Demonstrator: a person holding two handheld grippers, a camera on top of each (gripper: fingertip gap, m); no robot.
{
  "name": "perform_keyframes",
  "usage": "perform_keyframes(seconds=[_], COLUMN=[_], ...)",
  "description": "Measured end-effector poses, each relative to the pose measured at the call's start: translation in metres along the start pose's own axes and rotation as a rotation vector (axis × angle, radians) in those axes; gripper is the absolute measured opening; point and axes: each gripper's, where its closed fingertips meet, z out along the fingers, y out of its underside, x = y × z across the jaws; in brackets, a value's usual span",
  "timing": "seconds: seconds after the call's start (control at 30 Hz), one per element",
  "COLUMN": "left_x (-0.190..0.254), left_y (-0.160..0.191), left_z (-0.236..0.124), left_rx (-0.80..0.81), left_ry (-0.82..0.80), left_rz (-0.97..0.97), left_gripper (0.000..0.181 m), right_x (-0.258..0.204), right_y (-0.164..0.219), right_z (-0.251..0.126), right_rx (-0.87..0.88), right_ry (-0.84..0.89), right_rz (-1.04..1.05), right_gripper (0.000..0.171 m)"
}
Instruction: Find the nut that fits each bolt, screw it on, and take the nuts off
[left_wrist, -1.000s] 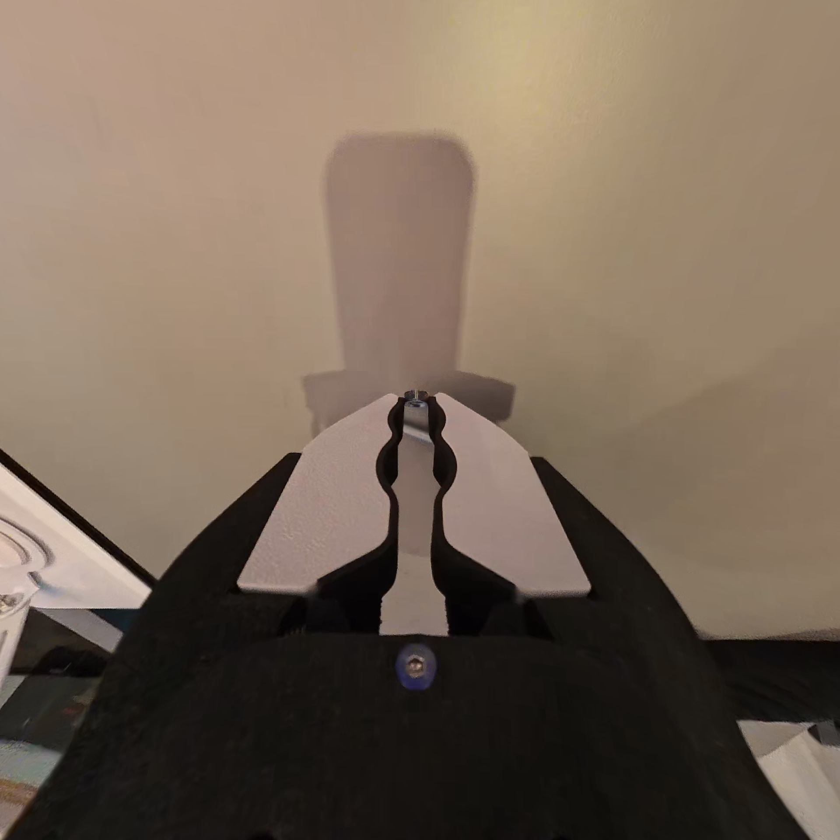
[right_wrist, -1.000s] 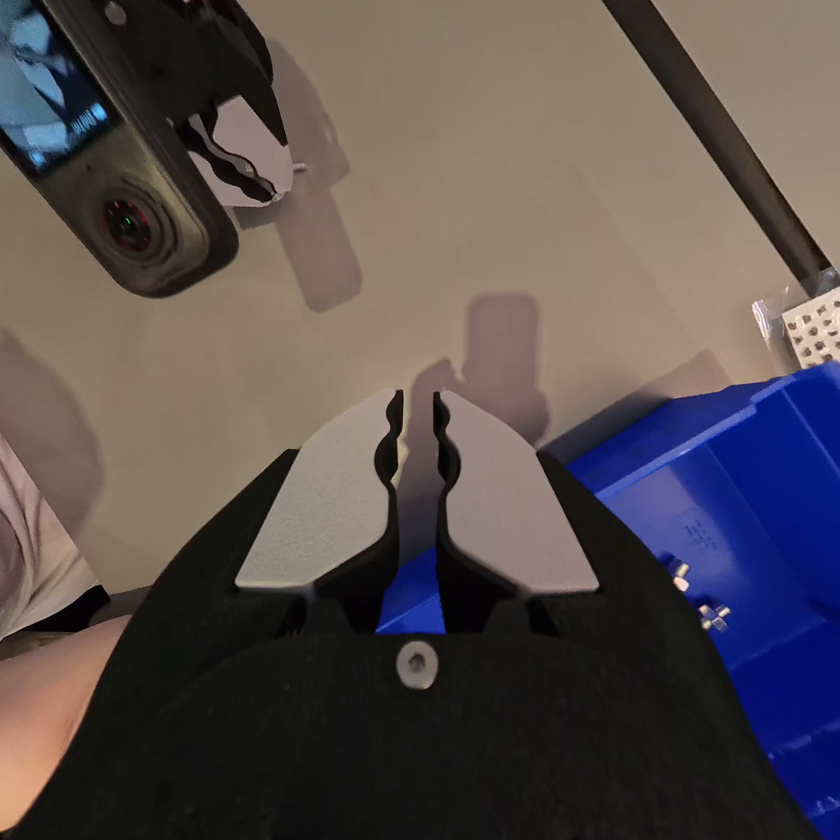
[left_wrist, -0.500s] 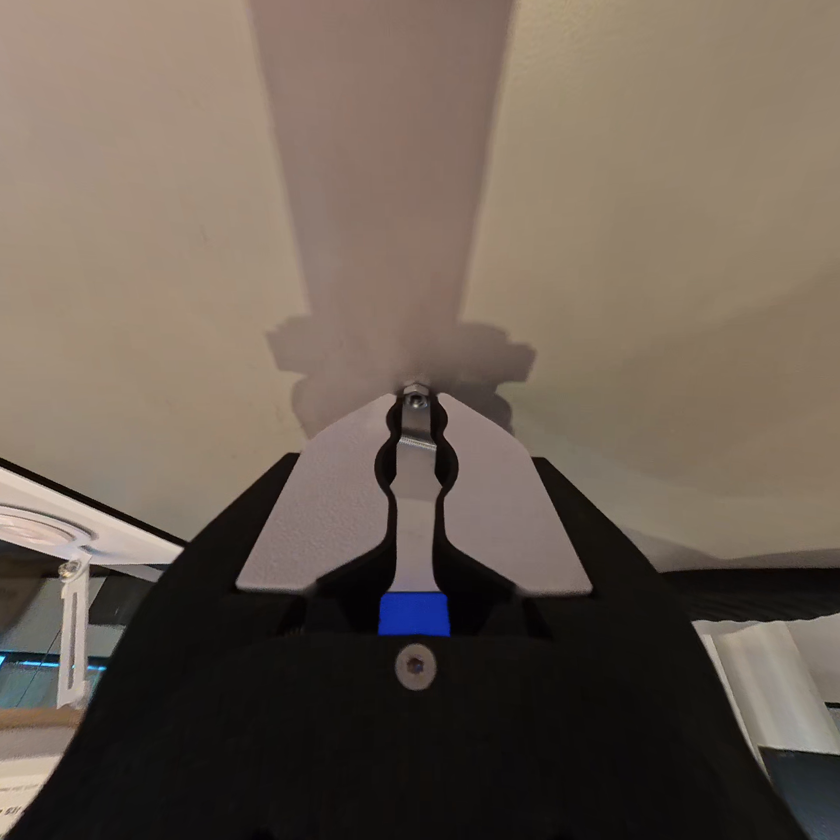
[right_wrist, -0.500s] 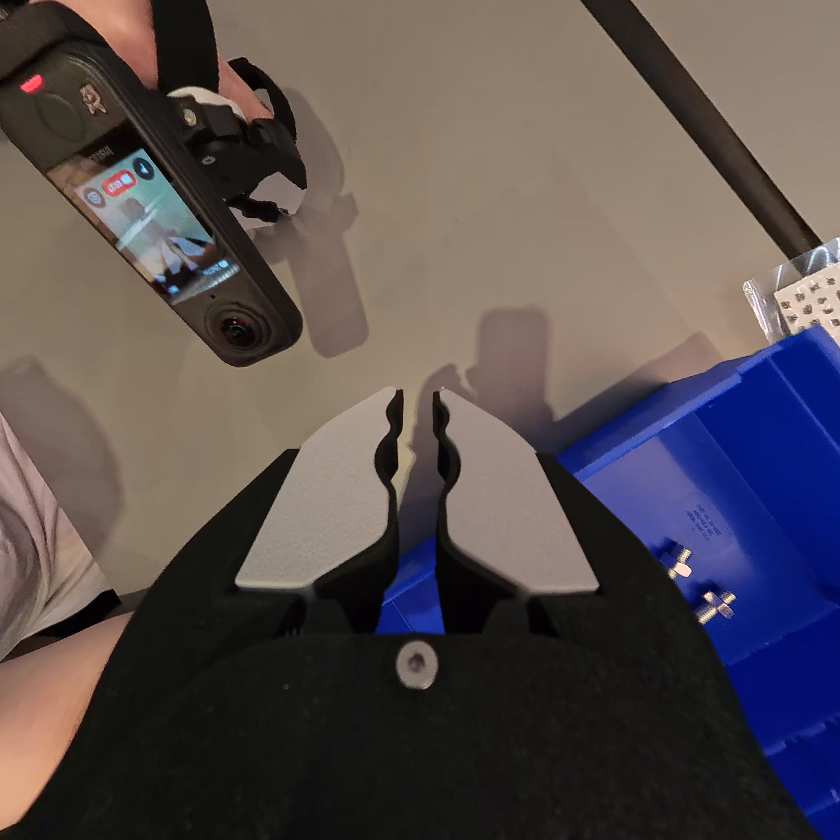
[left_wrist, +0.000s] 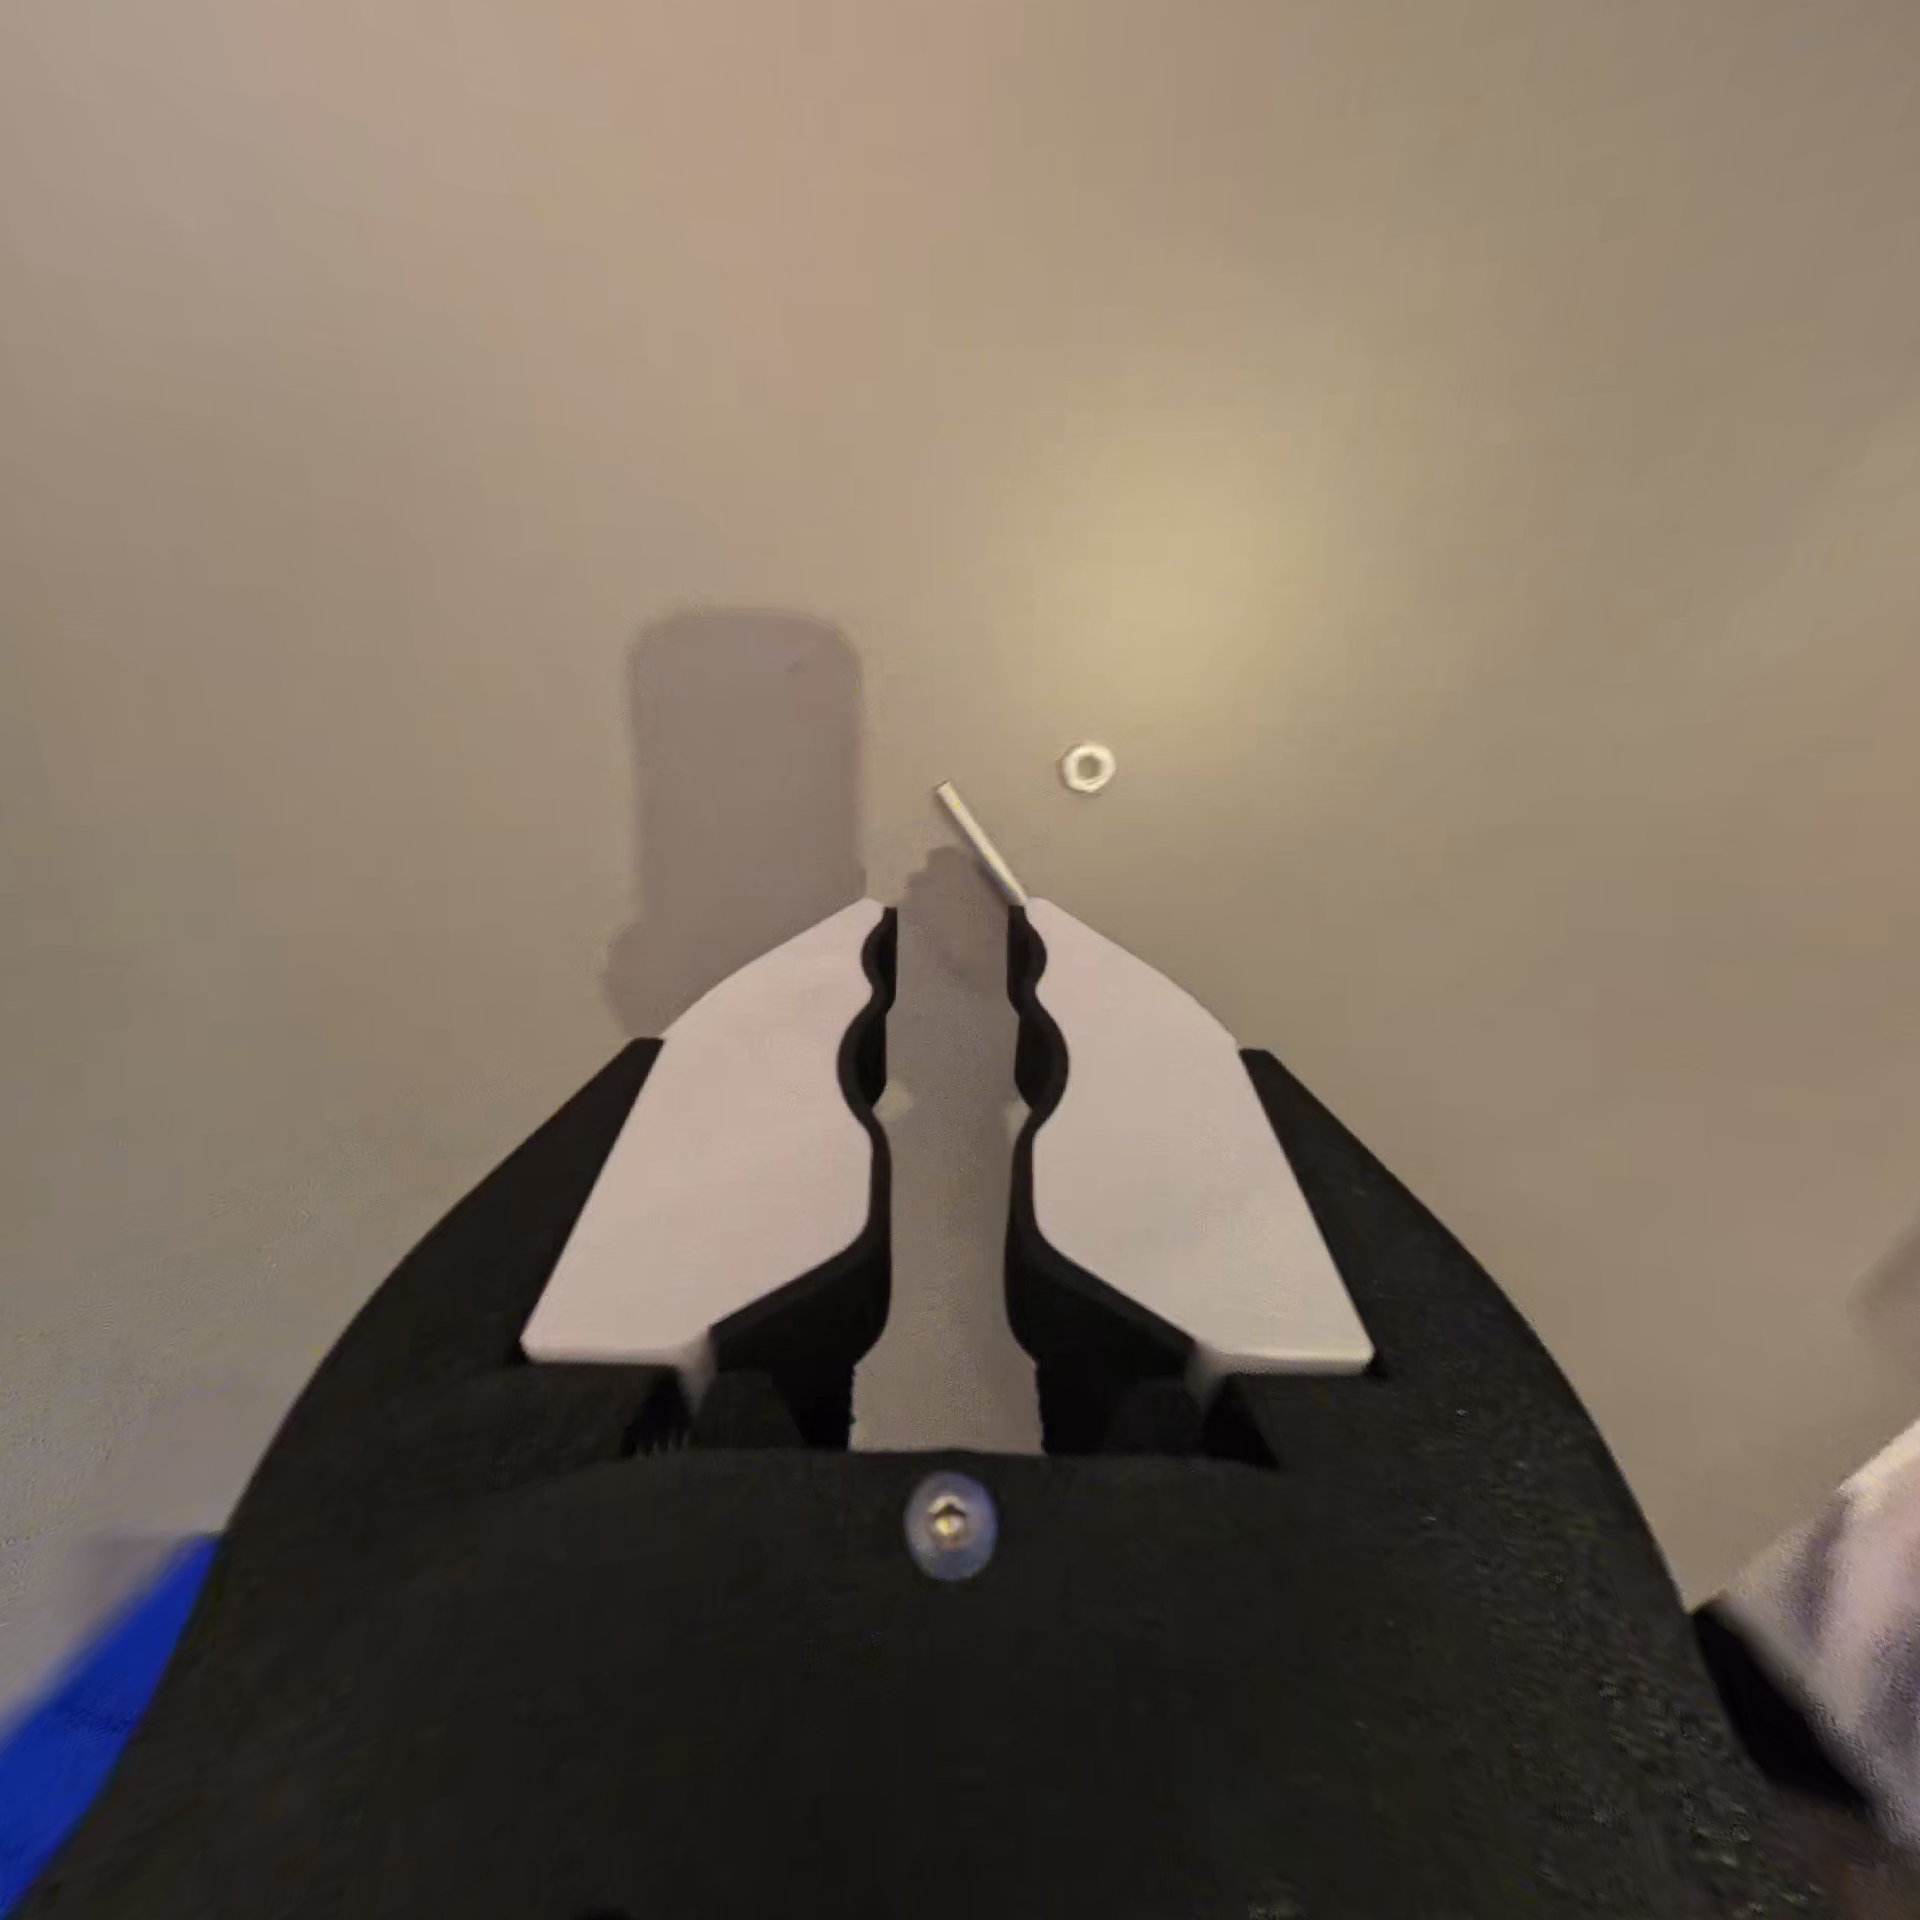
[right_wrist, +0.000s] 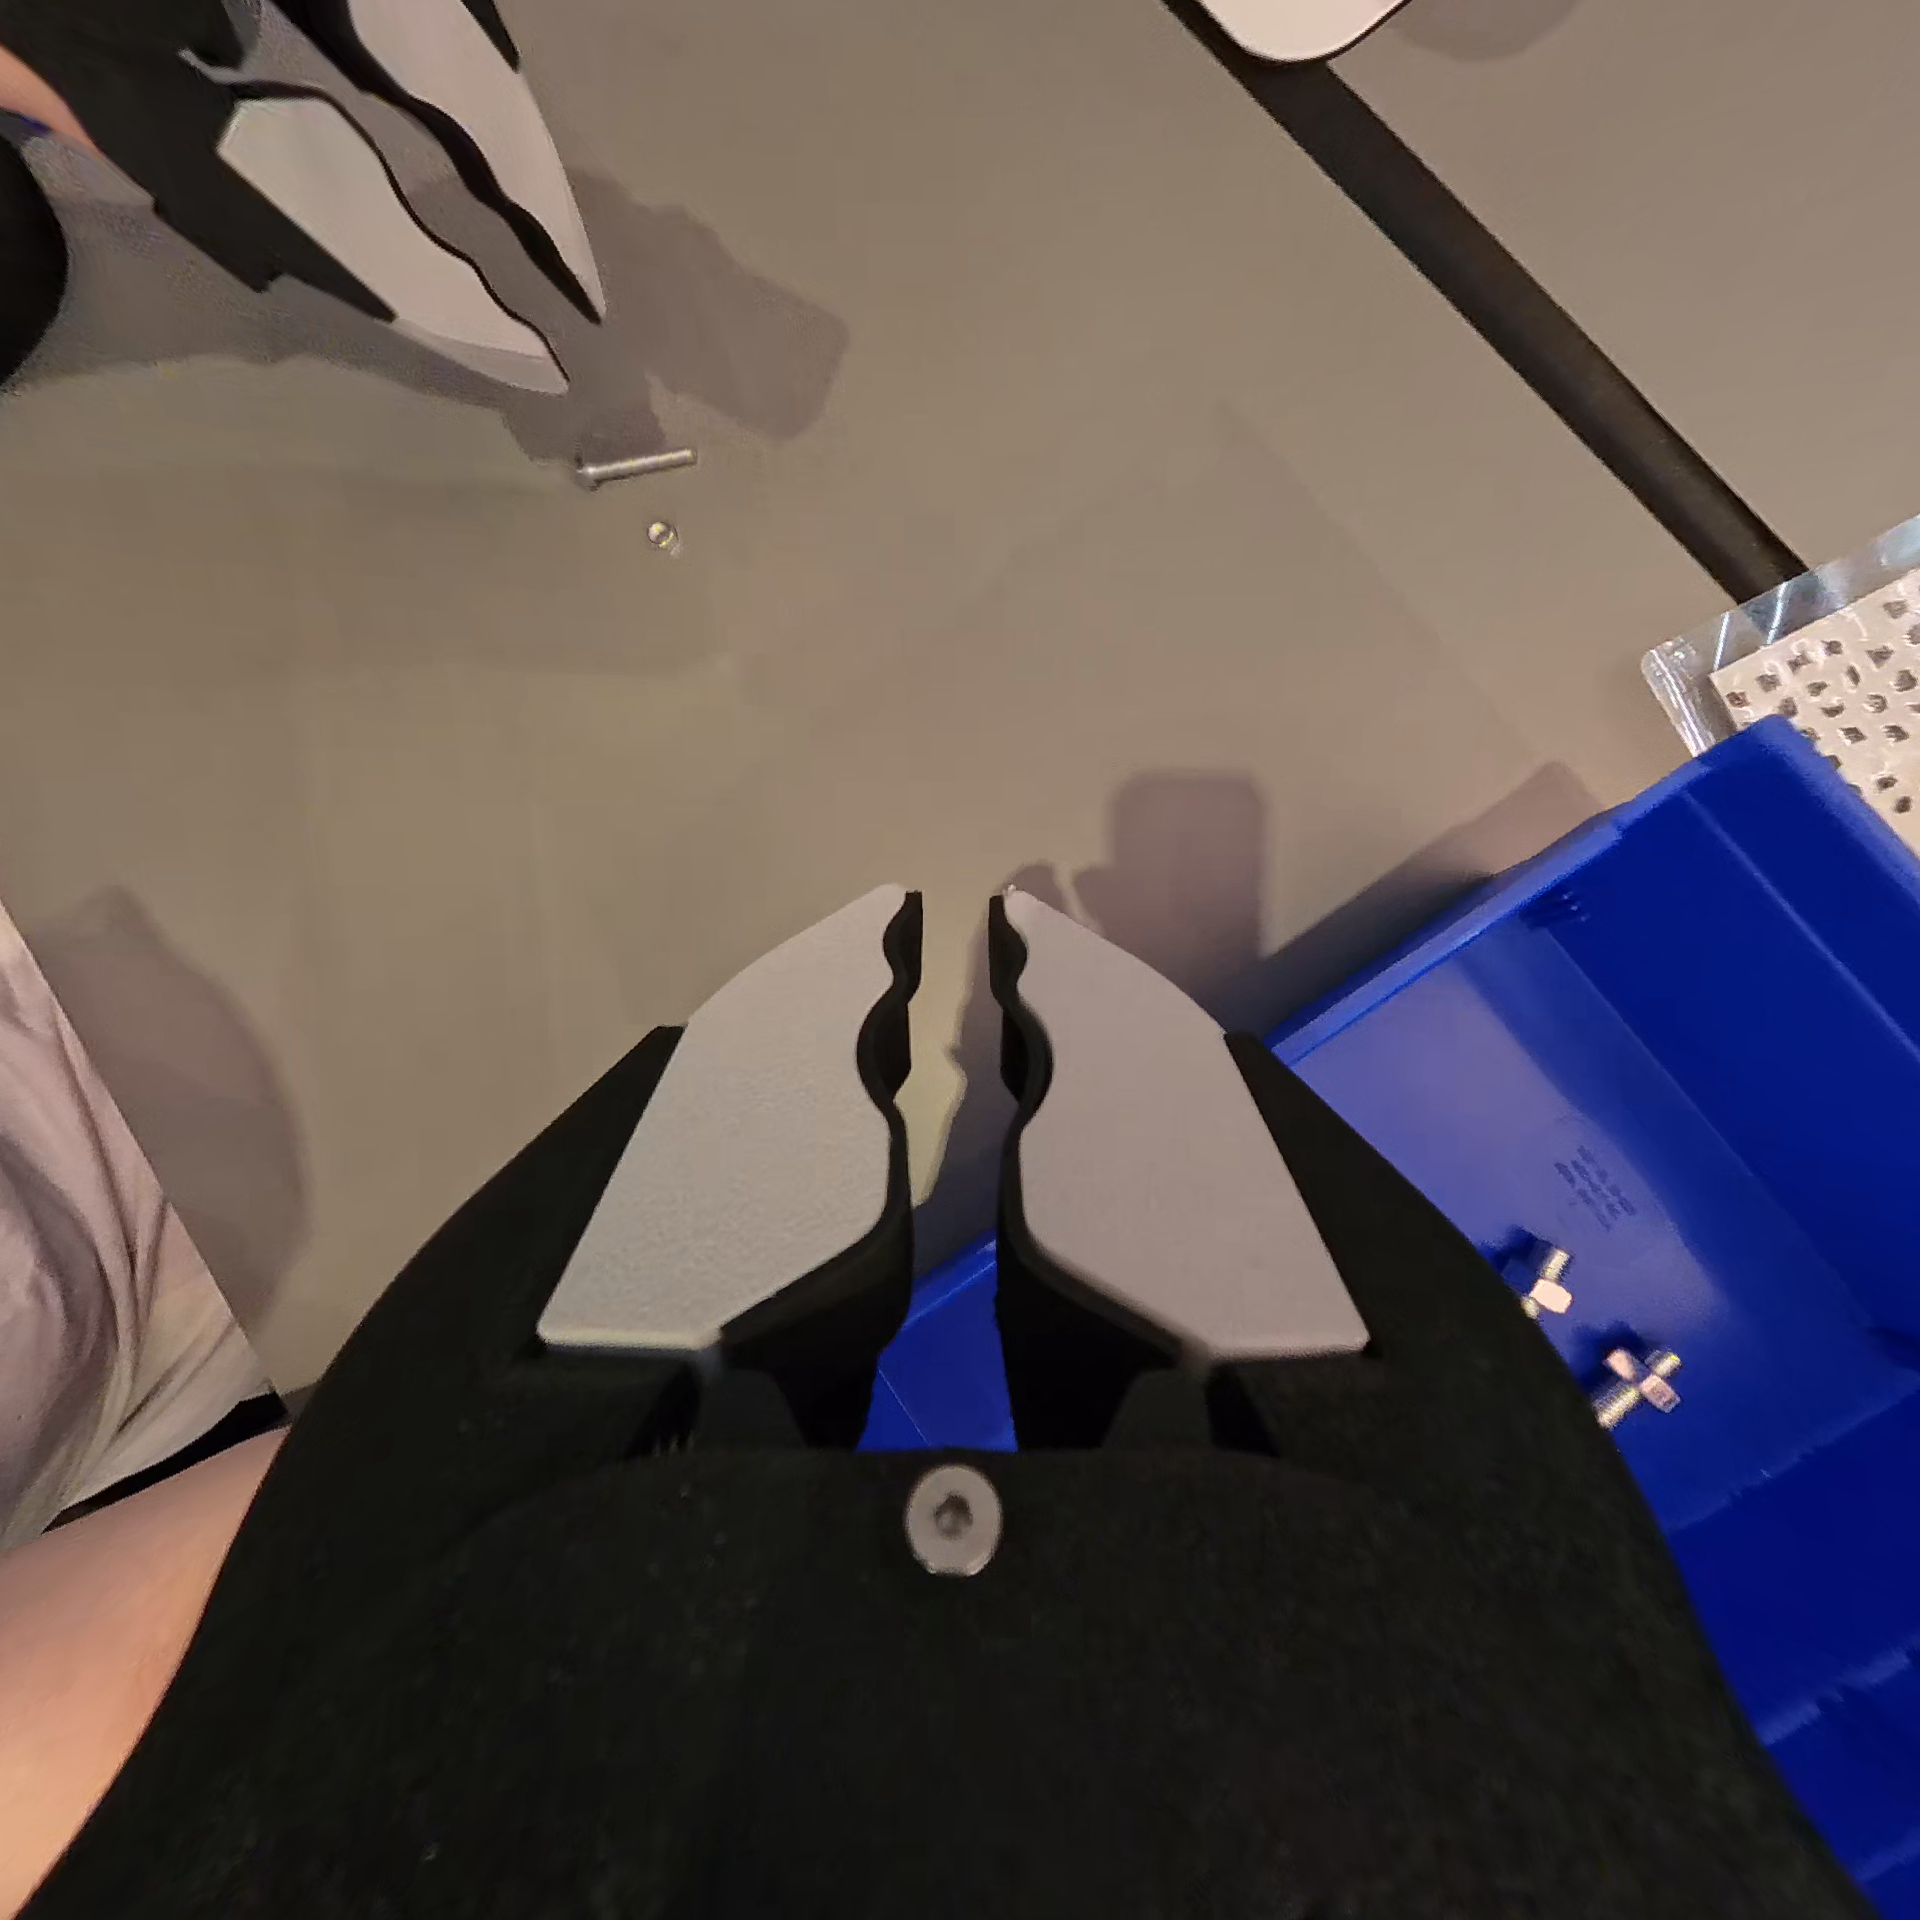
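Note:
In the left wrist view my left gripper (left_wrist: 951, 909) is open and empty, low over the beige table. A small silver bolt (left_wrist: 982, 844) lies on the table just past its right fingertip. A small silver nut (left_wrist: 1088, 767) lies a little beyond and to the right of the bolt. The right wrist view shows the same bolt (right_wrist: 634, 465) and nut (right_wrist: 662, 535) lying apart, just below the left gripper (right_wrist: 579, 353). My right gripper (right_wrist: 954, 899) has its jaws slightly apart and holds nothing, above the table next to a blue bin (right_wrist: 1558, 1039).
The blue bin holds two bolts with nuts on them (right_wrist: 1548, 1283) (right_wrist: 1642, 1387). A clear bag with a perforated sheet (right_wrist: 1829, 675) lies behind it. A black bar (right_wrist: 1507, 312) crosses the table at the back right. A person's arm and pale clothing (right_wrist: 94, 1299) are at the left. The gap from one gripper's tips to the other's is roughly 25 centimetres.
My left gripper was shut on the bolt and held it up. It has come down to the table and opened, and the bolt now lies there. My right gripper has barely moved.

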Motion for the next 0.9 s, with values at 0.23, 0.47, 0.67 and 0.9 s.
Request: perform_keyframes(seconds=[0.23, 0.47, 0.67, 0.9], left_x=[0.002, 0.012, 0.009, 0.009], left_y=[0.016, 0.019, 0.016, 0.019], left_z=[0.019, 0.032, 0.036, 0.039], left_rx=[0.075, 0.014, -0.037, -0.097], left_ry=[0.239, 0.197, 0.149, 0.150], left_rz=[-0.408, -0.364, -0.352, -0.355], left_gripper=[0.020, 0.024, 0.023, 0.018], right_x=[-0.001, -0.001, -0.003, -0.003], right_y=[-0.002, -0.002, -0.003, -0.002], right_z=[0.009, 0.014, 0.016, 0.015], right_rx=[-0.025, -0.040, -0.047, -0.043], right_ry=[0.001, -0.006, -0.011, -0.011], right_rz=[-0.008, -0.010, -0.019, -0.025], right_gripper=[0.012, 0.012, 0.012, 0.012])
